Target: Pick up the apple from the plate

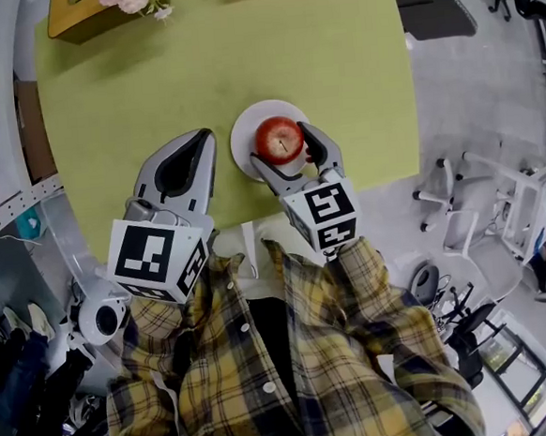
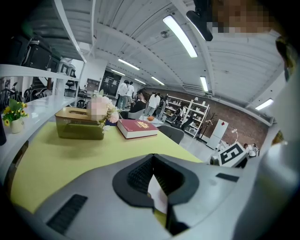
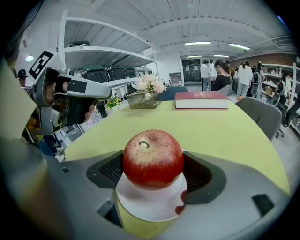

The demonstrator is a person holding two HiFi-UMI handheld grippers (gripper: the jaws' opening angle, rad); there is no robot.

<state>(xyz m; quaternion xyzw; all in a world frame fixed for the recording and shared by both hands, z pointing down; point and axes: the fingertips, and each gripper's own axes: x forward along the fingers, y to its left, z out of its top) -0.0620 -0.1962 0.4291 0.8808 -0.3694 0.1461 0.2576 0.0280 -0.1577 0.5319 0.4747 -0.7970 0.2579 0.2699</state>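
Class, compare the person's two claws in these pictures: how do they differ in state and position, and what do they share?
The left claw is closed with nothing in it, while the right claw is closed on the apple. The left claw sits over the bare green table beside the plate, while the right claw sits over the plate itself. Both are grey, and each has a marker cube behind it.
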